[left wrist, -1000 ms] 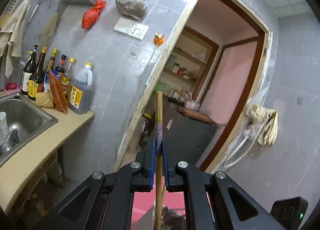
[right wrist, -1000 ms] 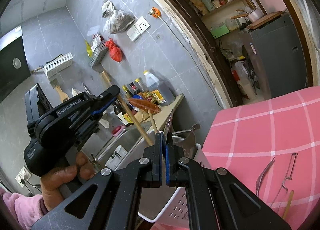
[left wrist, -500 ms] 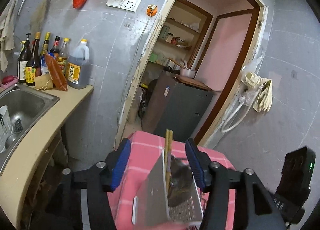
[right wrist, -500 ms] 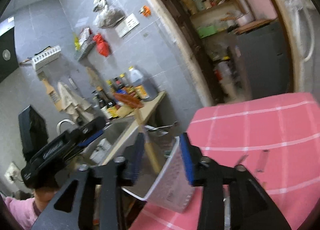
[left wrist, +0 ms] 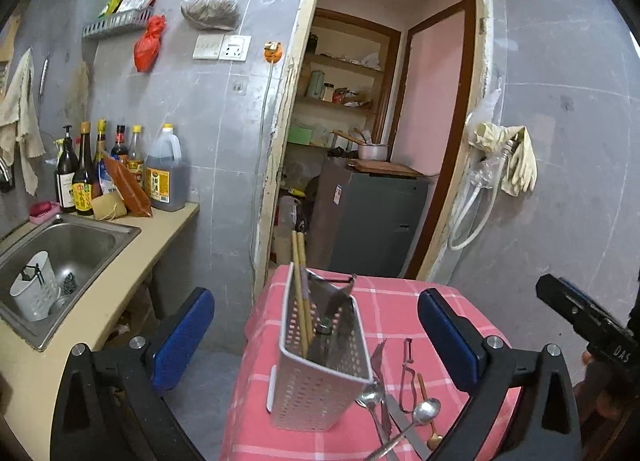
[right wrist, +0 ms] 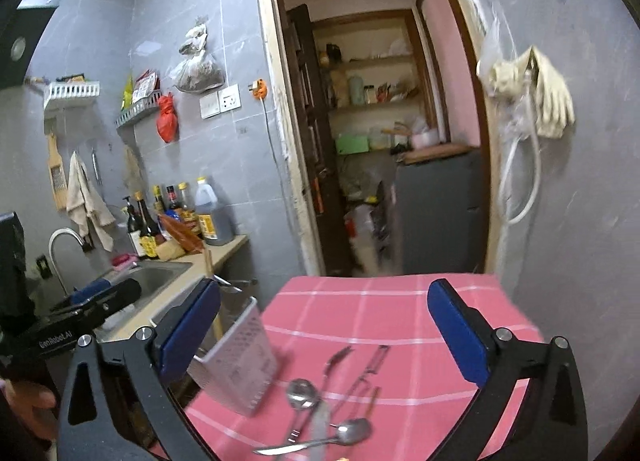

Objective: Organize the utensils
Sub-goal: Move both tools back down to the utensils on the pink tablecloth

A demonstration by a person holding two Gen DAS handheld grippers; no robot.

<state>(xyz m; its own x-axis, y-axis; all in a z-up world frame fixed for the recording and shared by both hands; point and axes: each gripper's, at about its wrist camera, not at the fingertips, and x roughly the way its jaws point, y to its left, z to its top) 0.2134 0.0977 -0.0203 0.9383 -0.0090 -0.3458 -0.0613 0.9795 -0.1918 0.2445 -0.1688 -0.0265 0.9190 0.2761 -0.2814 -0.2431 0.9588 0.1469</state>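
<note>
one perforated caddy, two chopsticks, two spoons, one peeler.

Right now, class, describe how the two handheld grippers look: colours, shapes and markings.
Both the left gripper and the right gripper have matte black angular frames with silver screws and flat blue-padded jaws. White lettering reads "GenRobot.AI" on the left body.

Both grippers: blk frames, blue pads, silver screws.
</note>
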